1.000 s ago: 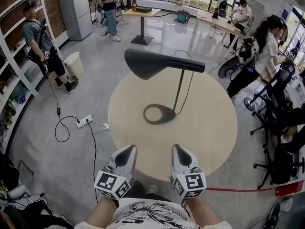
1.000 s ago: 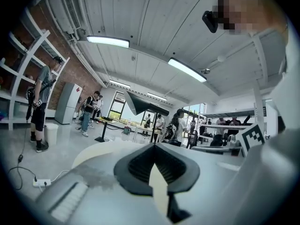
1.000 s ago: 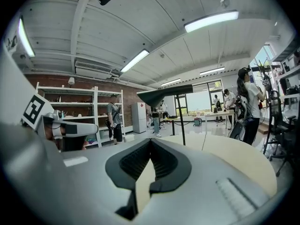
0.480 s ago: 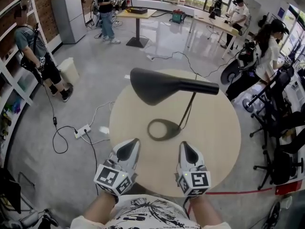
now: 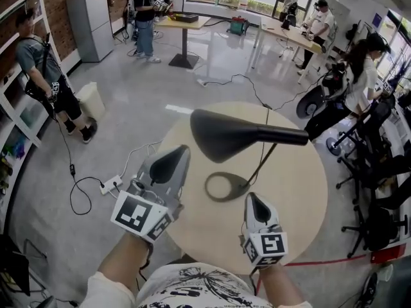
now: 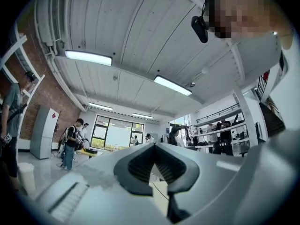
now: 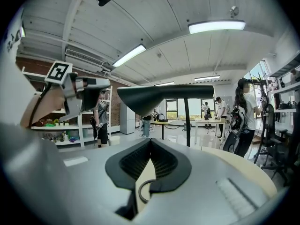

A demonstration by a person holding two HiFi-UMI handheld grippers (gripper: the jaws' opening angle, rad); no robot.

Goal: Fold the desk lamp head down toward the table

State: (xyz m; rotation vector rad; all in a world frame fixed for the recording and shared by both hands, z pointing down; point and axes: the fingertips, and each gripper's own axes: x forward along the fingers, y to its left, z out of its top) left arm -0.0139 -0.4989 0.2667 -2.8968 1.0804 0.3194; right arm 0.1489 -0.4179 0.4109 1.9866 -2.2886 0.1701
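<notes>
Your left claw [image 5: 171, 162] is closed. Its two ribbed black pads meet at the tip with nothing between them, and it is tilted up so that its own view looks at the ceiling. In the head view it sits left of centre, over the left rim of the table [image 5: 302, 191]. It is held higher than your right claw and is near the wide end of the lamp head [image 5: 225, 136] without touching it.

Your right claw [image 5: 257, 205] is closed too, pads together and empty. It sits at lower centre over the near part of the table, pointing at the lamp.

The lamp stands upright in the middle of the frame. Its head is a smooth matt black cone lying level, wide mouth to the left and narrowing to a tube on the right. A thin dark stem [image 5: 263, 162] slants down from the tube to a flat black ring base [image 5: 225, 186] lying on the table.

The table is round with a pale, smooth wood-coloured top and a clean curved edge. Its top is bare to the right of the stem.

Beyond the rim is glossy grey floor. A white power strip [image 5: 112, 185] and its cable lie at the left, and office chairs [image 5: 372, 172] stand at the right.
</notes>
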